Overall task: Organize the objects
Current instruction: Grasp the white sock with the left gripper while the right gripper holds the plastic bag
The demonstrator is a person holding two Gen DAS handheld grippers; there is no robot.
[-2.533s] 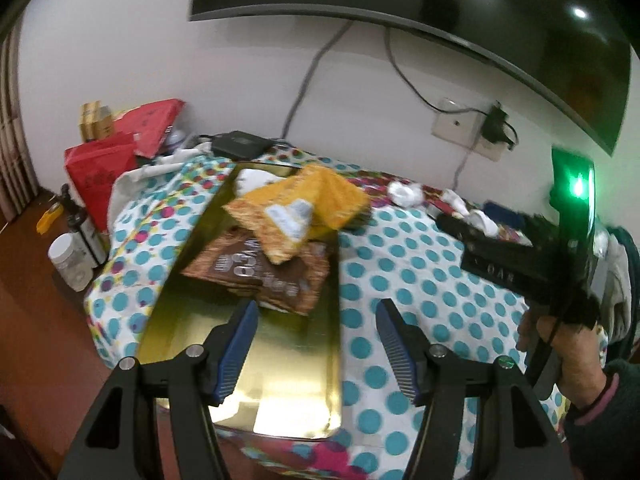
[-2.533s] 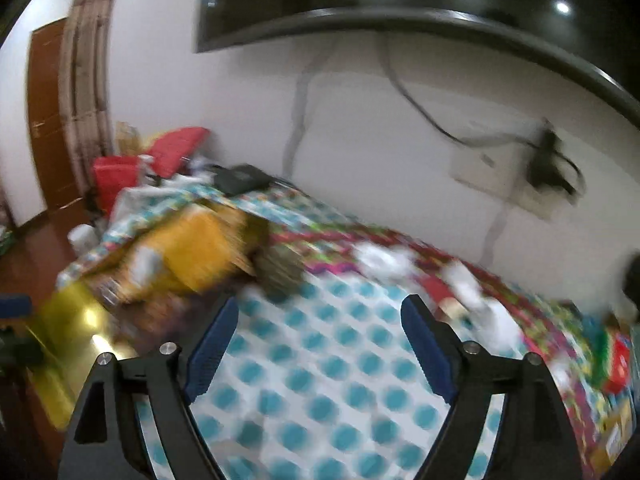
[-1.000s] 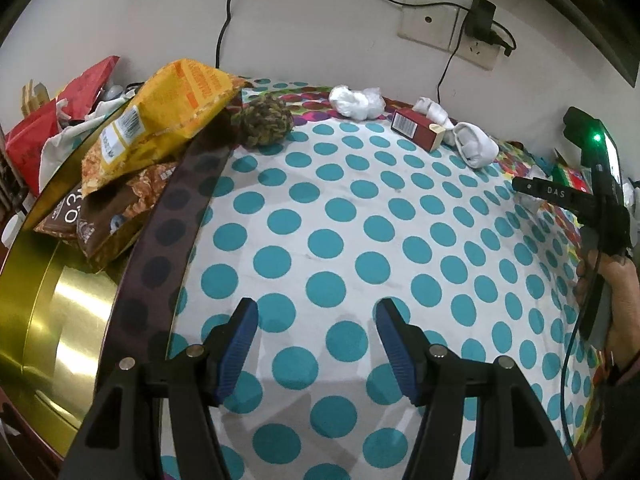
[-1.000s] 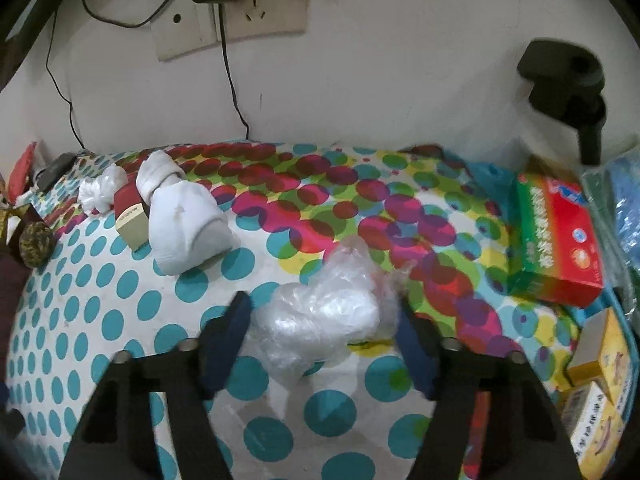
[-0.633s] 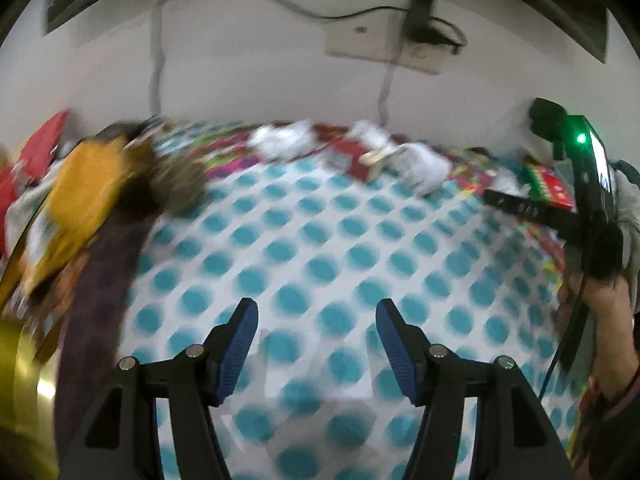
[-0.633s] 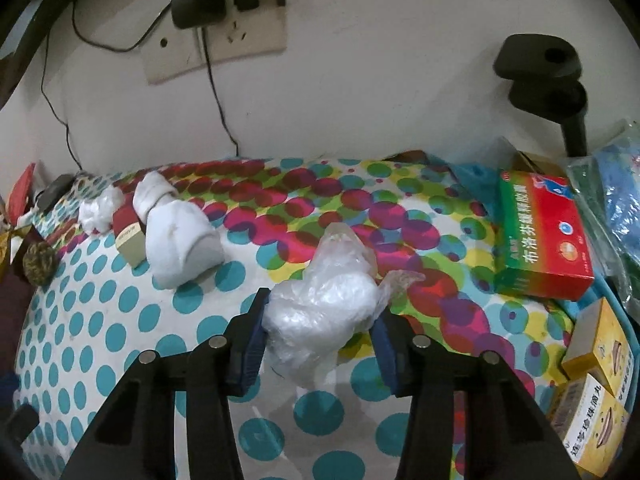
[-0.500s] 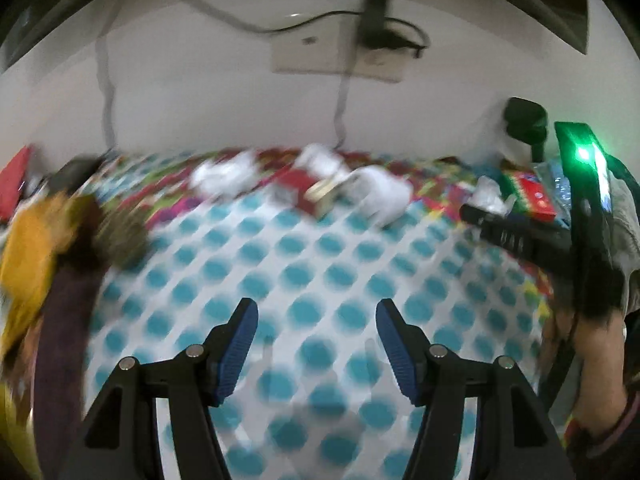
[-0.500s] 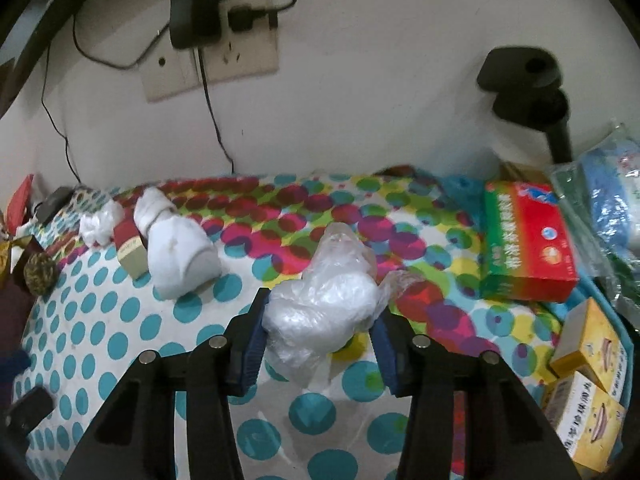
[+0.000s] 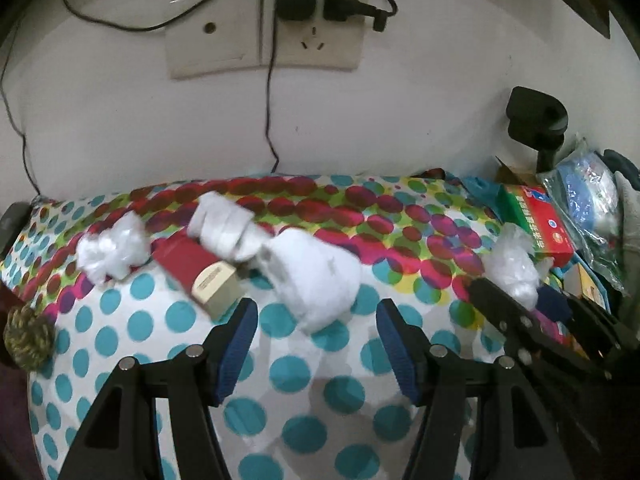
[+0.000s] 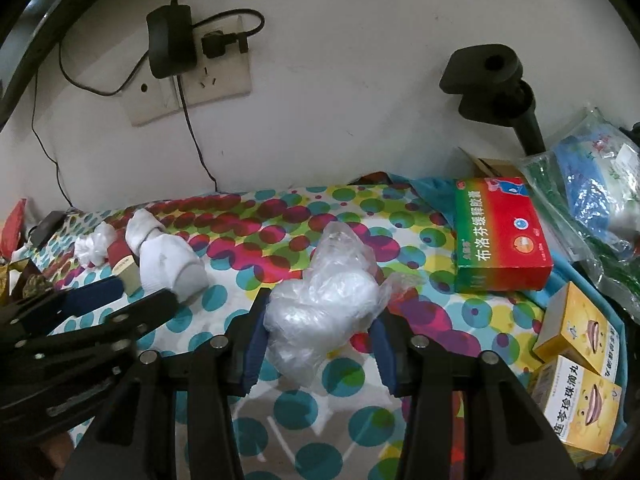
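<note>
My right gripper (image 10: 318,338) is shut on a crumpled clear plastic bag (image 10: 324,308) and holds it just above the spotted tablecloth (image 10: 280,224). The bag also shows in the left wrist view (image 9: 514,266), with the right gripper (image 9: 516,304) below it. My left gripper (image 9: 316,350) is open and empty, just in front of a white rolled sock (image 9: 312,276). A second white roll (image 9: 222,228), a red box (image 9: 196,270) and a crumpled white wad (image 9: 112,250) lie left of the sock.
A green and red medicine box (image 10: 500,236), two yellow boxes (image 10: 576,332) and a bag of blue items (image 10: 596,184) crowd the right side. A wall socket with plugs and cables (image 9: 280,40) is behind. A brown woven ball (image 9: 28,338) lies at far left.
My left gripper has swung right, away from the gold tray and snack bags, and now faces the white sock. My right gripper closed on the plastic bag and lifted it slightly.
</note>
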